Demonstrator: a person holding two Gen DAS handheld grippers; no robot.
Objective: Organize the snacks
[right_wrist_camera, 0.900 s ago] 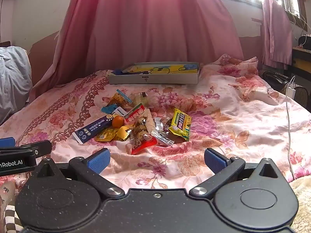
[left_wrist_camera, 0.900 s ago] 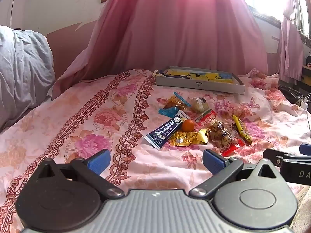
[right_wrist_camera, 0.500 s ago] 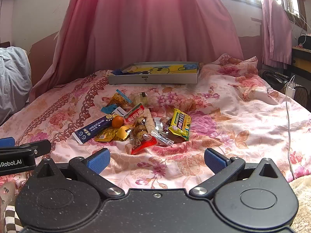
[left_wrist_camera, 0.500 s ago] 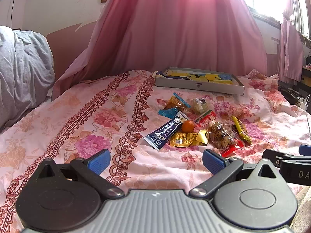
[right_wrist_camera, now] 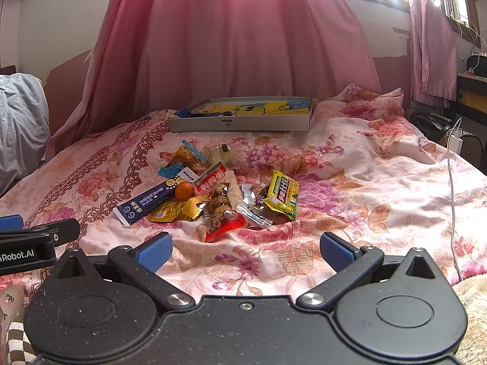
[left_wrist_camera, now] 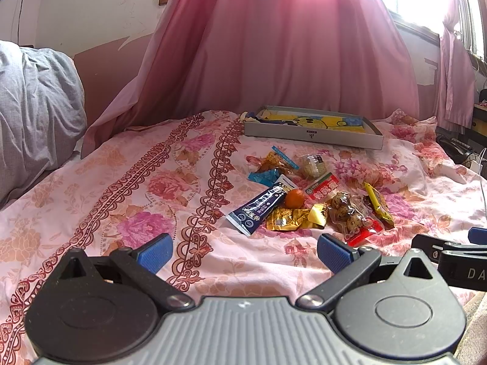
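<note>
Snacks (right_wrist_camera: 210, 194), loose heap on floral bedspread (right_wrist_camera: 350, 164), just in front of grey tray (right_wrist_camera: 240, 124); left gripper (left_wrist_camera: 243, 251) and right gripper (right_wrist_camera: 243, 251) both spread wide, holding nothing; advice: pinch one outlying packet by its edge, avoiding the tangled middle.

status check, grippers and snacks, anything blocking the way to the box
Left gripper open, empty. Right gripper open, empty. Snack pile untouched on the bedspread, none in the gray box yet. Path clear.
</note>
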